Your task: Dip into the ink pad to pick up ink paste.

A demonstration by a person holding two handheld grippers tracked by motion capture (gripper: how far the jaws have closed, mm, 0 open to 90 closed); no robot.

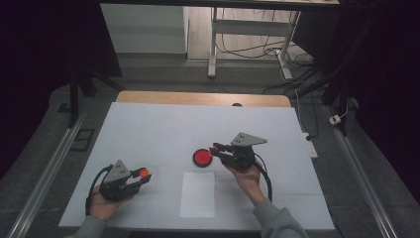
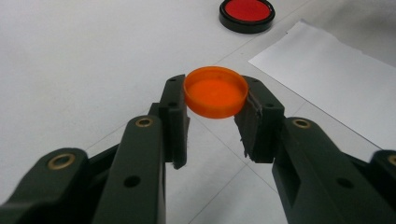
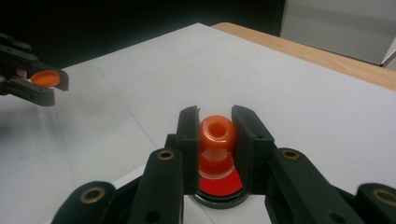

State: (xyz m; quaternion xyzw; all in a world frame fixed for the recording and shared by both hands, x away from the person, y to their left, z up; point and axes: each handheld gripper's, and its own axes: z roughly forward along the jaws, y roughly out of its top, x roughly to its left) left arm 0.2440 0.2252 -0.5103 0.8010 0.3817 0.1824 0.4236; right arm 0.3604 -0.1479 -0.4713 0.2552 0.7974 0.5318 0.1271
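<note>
1. My left claw [image 2: 215, 105] is closed on an orange cap [image 2: 215, 91], one pad on each side of its rim; the cap sits level, open side up, at the very tips and clear of the worktop [image 1: 148, 134].
2. My right claw [image 3: 215, 135] is clamped on a small orange bottle [image 3: 216, 140], squeezing its body from both sides, with its open mouth facing the camera.
3. In the high view the left claw [image 1: 142, 176] sits near the front left of the white worktop and the right claw [image 1: 215, 148] is toward the middle; the two are well apart.
4. The bottle hangs just above a round black dish with a red centre [image 1: 202, 157]; in the right gripper view the dish [image 3: 219, 191] shows directly beneath the bottle between the jaws. I cannot tell whether they touch.
5. A white sheet of paper [image 1: 198, 194] lies flat on the worktop just in front of the dish, between my two hands.
6. From the right gripper view, the cap [image 3: 45, 78] in my left claw shows far off at the upper left, with bare worktop between it and the bottle.
</note>
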